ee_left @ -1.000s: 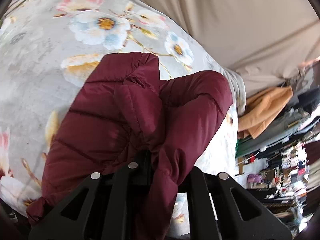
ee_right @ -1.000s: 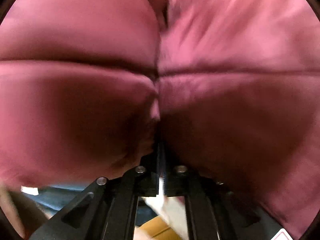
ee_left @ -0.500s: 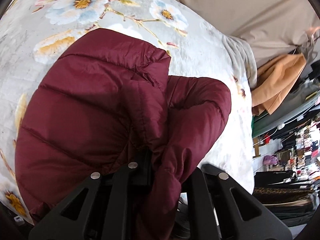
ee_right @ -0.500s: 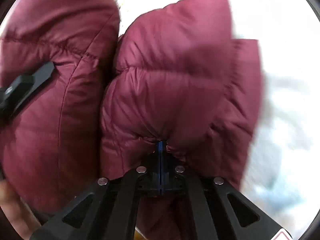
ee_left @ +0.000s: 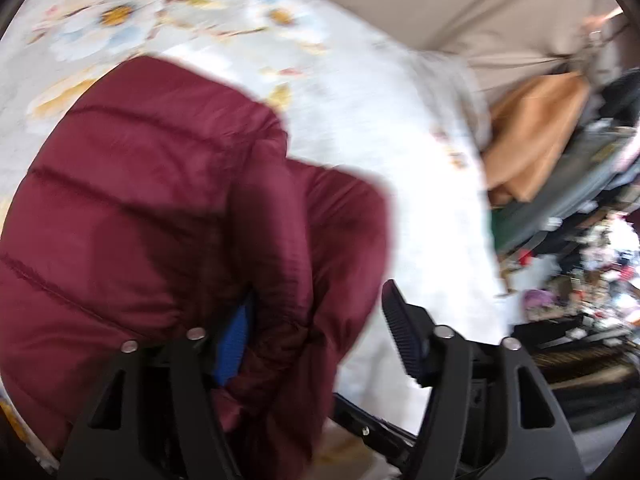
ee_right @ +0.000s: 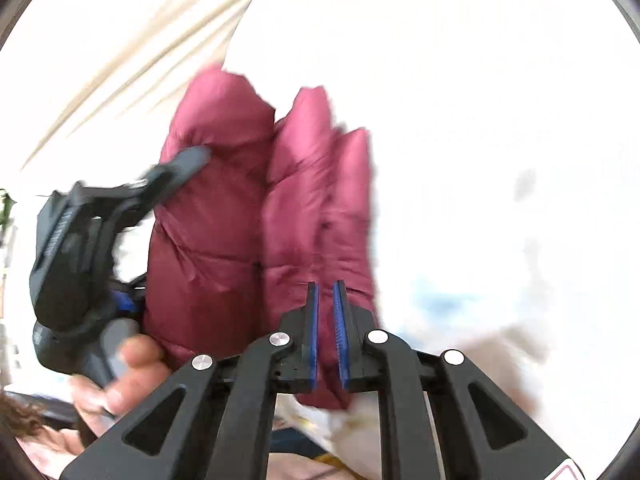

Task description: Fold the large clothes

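Release under way: left gripper (ee_left: 320,344) jaws just sprung wide, right gripper (ee_right: 325,332) jaws just parted to a narrow gap, maroon quilted puffer jacket (ee_left: 160,216) between both pairs, lying bunched on floral grey bedsheet (ee_left: 360,120). Fold probably laid down; smoothing likely next.

The maroon puffer jacket (ee_left: 160,220) bulks up across the near bed (ee_left: 400,184); bare floral sheet beyond and right of it lies open. Clutter (ee_left: 580,280) crowds the bed's far side.
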Demonstrator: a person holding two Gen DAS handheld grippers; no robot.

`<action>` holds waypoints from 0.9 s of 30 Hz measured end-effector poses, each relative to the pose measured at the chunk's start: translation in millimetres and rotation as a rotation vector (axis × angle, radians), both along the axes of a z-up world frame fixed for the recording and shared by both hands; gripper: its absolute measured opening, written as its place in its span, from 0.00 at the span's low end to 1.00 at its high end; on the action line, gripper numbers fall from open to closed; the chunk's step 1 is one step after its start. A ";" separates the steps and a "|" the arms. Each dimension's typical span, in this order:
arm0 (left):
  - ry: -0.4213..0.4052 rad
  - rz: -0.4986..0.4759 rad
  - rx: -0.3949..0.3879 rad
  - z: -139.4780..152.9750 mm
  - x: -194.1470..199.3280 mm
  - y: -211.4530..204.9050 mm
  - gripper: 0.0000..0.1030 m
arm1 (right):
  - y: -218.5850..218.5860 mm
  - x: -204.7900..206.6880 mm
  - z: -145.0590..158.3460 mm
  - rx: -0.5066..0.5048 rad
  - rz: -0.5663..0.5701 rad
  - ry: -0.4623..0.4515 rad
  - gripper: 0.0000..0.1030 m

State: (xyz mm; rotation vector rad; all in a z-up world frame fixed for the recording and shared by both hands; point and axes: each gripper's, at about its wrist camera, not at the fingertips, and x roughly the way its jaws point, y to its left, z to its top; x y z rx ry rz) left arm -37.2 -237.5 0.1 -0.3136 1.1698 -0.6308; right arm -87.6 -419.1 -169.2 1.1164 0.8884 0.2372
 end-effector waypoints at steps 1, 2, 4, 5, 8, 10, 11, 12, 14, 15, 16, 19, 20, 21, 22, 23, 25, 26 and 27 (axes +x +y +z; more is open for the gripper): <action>0.010 -0.032 -0.050 10.6 -1.7 4.7 0.62 | -4.2 -12.9 9.9 -0.058 -0.029 -0.001 0.11; 0.024 -0.055 -0.095 21.3 -2.5 11.9 0.62 | -7.8 -25.9 21.6 -0.114 -0.051 -0.009 0.11; 0.019 -0.034 -0.189 45.9 -1.6 41.8 0.67 | -3.2 -30.1 49.4 -0.208 -0.067 -0.041 0.11; -0.014 -0.007 -0.199 55.4 -0.5 56.9 0.70 | 8.0 -27.3 70.3 -0.266 -0.056 -0.078 0.11; -0.131 0.094 -0.054 67.8 5.9 101.1 0.71 | 50.9 -13.8 120.2 -0.401 0.054 -0.197 0.11; -0.144 0.136 0.031 59.6 9.2 124.4 0.70 | 92.0 11.5 142.6 -0.448 0.146 -0.256 0.11; -0.122 0.143 0.063 51.7 9.2 132.8 0.70 | 91.9 29.9 156.7 -0.464 0.194 -0.277 0.11; -0.095 0.136 0.074 43.8 8.1 136.7 0.70 | 108.8 47.1 158.8 -0.490 0.250 -0.291 0.11; -0.052 0.112 0.099 28.7 2.5 136.9 0.70 | 117.4 66.8 145.1 -0.591 0.301 -0.267 0.10; -0.022 0.099 0.113 15.8 -1.7 136.2 0.70 | 111.5 70.7 137.1 -0.629 0.313 -0.235 0.09; -0.005 0.096 0.126 7.4 -6.3 134.5 0.70 | 123.2 85.9 129.5 -0.626 0.305 -0.195 0.07; 0.009 0.073 0.157 -12.5 -20.0 134.1 0.69 | 87.1 102.9 92.6 -0.606 0.217 -0.058 0.00; 0.012 0.064 0.170 -18.5 -21.5 132.0 0.68 | 67.7 105.3 73.3 -0.553 0.191 -0.016 0.00; 0.018 0.046 0.169 -23.0 -22.8 130.1 0.68 | 60.0 108.6 56.4 -0.506 0.180 0.014 0.00; 0.018 0.031 0.178 -28.0 -22.3 124.2 0.68 | 52.0 99.8 50.4 -0.468 0.178 0.027 0.00; 0.010 0.016 0.206 -32.3 -21.8 117.7 0.69 | 44.9 99.6 32.4 -0.404 0.178 0.034 0.00; -0.034 -0.026 0.277 -43.4 -23.8 103.1 0.73 | 41.2 96.6 17.0 -0.354 0.179 0.030 0.00; -0.053 -0.042 0.308 -48.9 -24.4 97.8 0.74 | 37.7 97.1 13.3 -0.328 0.171 0.036 0.00; -0.062 -0.052 0.331 -52.2 -24.9 93.3 0.75 | 34.8 93.5 16.1 -0.321 0.157 0.050 0.00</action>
